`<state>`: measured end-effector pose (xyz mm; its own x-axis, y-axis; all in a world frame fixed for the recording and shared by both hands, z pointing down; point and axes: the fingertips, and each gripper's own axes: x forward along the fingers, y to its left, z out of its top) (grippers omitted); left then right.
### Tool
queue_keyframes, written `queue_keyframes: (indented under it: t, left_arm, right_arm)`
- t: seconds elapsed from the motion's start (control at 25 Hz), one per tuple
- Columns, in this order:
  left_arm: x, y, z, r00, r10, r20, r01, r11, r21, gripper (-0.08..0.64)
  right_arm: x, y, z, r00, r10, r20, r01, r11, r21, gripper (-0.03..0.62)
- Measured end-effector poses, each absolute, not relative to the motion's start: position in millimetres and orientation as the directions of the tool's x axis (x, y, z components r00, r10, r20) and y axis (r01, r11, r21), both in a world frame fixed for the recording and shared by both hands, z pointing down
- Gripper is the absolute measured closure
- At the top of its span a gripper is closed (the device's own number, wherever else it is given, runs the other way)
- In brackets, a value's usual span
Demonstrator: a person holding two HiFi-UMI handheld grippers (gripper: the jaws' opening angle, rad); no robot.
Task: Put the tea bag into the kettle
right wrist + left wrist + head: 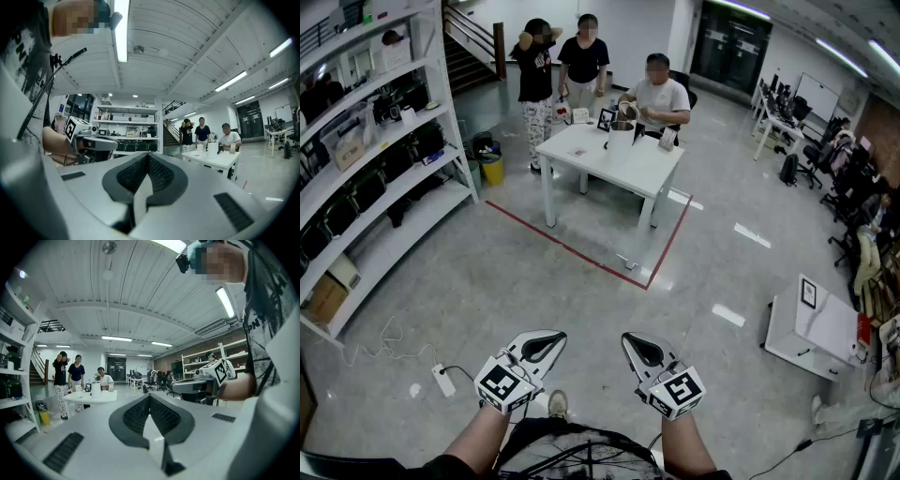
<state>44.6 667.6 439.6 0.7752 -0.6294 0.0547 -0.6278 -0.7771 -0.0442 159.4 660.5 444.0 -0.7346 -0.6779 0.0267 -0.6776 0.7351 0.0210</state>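
The kettle (pixel 621 131) is a pale jug standing on the white table (pixel 649 174) far ahead, across the room. It is small in the left gripper view (pixel 96 389) and in the right gripper view (pixel 213 148). I cannot make out a tea bag at this distance. My left gripper (pixel 546 343) and right gripper (pixel 639 349) are held side by side low over the grey floor, well short of the table. Both point forward, with their jaws shut and nothing between them. The ribbed pads (pixel 161 414) meet in each gripper's own view (pixel 136 176).
Three people are at the table's far side: two standing (pixel 581 58), one seated (pixel 659 94). Red floor tape (pixel 581 253) runs round the table. Shelving (pixel 366 187) lines the left wall. A power strip (pixel 443 380) lies near my feet; a white cabinet (pixel 811 328) stands at the right.
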Motion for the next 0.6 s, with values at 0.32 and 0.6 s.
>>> queue_keyframes:
  t: [0.32,0.6]
  left_arm:
    - [45.2,675.6,438.6,0.775,-0.630,0.056,-0.628,-0.777,-0.044,0.552]
    - [46.0,680.4,438.7,0.776,-0.628,0.058,-0.626,-0.778,-0.042,0.552]
  right_arm:
    - [158.9,668.1,444.1,-0.740,-0.672,0.028,-0.672,0.740,0.016,0.583]
    - [162.4,672.3,441.8,-0.741,-0.671,0.006,-0.671,0.741,-0.040,0.581]
